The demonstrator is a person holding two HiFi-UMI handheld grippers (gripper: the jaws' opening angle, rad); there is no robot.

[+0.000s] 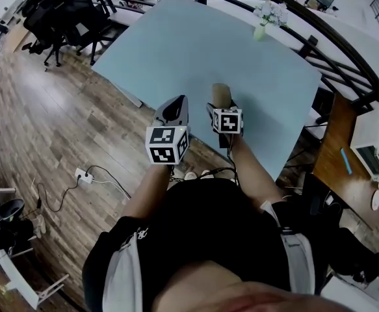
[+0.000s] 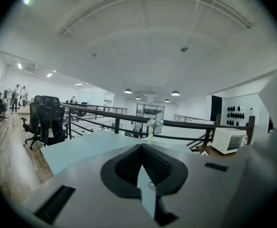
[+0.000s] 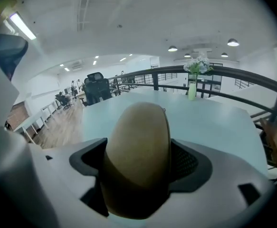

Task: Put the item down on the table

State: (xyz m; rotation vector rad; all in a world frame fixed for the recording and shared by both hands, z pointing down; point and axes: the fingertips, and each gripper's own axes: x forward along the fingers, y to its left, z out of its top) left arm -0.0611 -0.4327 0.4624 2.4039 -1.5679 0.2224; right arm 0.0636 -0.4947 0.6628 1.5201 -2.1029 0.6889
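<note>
A smooth, tan item (image 3: 138, 141) with a round, egg-like shape is held tight in the jaws of the right gripper (image 1: 221, 106). Its skin looks dull and plain. The black, ribbed pads (image 3: 190, 162) of the jaws are pressed against its two sides. The item is longer than it is wide. Its long way runs along the jaws, and its round tip is pointed forward, away from the person, toward the far side of the table (image 1: 176, 51). The back half is tucked down between the jaws, and the front half sticks out. In the head view the item is seen over the near part of the table, close to the edge. It cannot be told if the table top is touched by it.

The left gripper (image 1: 176, 107) is held just beside the right one. Its jaws are pulled together, with only a thin slit left between them, and nothing is held in them. Its shell is gray and smooth, and a cube (image 1: 166, 145) with black and white squares is fixed on it.

The table is flat, smooth and pale blue, with sharp corners. A small pale green vase (image 1: 260, 31) with white flowers (image 1: 271, 12) is seen at its far side. Black chairs (image 1: 59, 18) are parked on the brown wood floor (image 1: 46, 129) past the table's far left corner. A dark, curved rail (image 1: 345, 47) is seen behind the table
</note>
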